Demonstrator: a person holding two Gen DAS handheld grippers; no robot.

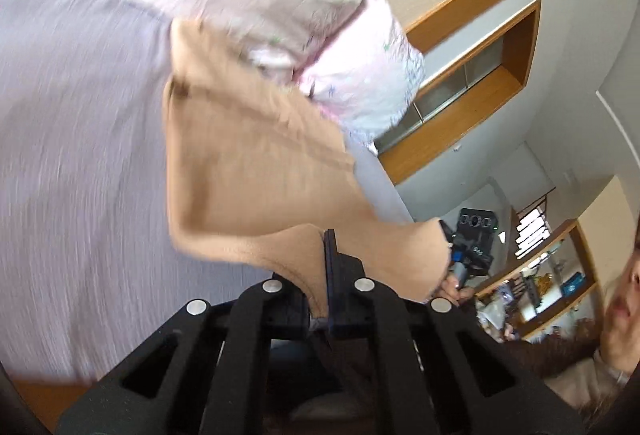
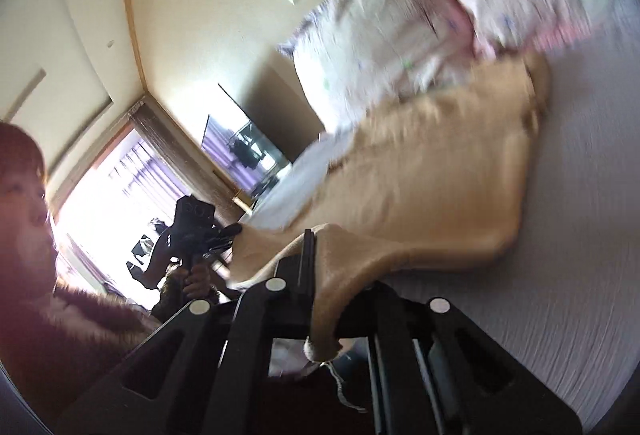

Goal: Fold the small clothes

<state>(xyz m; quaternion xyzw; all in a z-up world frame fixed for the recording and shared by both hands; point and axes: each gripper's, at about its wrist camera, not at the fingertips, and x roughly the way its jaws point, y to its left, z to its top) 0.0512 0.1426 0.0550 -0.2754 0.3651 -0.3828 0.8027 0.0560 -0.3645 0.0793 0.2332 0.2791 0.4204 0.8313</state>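
Note:
A tan garment (image 1: pixel 248 163) is stretched between both grippers above a lilac bed sheet (image 1: pixel 72 139). My left gripper (image 1: pixel 326 251) is shut on one corner of it. My right gripper (image 2: pixel 310 251) is shut on another corner of the tan garment (image 2: pixel 432 179). The far end of the cloth trails on the sheet (image 2: pixel 560 235) near the pillows. In the left wrist view the right gripper (image 1: pixel 472 239) shows at the cloth's other corner. In the right wrist view the left gripper (image 2: pixel 196 231) shows likewise. Both views are blurred by motion.
Pink and white patterned pillows (image 1: pixel 288 7) lie at the head of the bed, also in the right wrist view (image 2: pixel 400 47). A wooden wall shelf (image 1: pixel 480 83), a cluttered shelf (image 1: pixel 552 275), a window (image 2: pixel 120 195) and the person's face (image 2: pixel 24 187) surround the bed.

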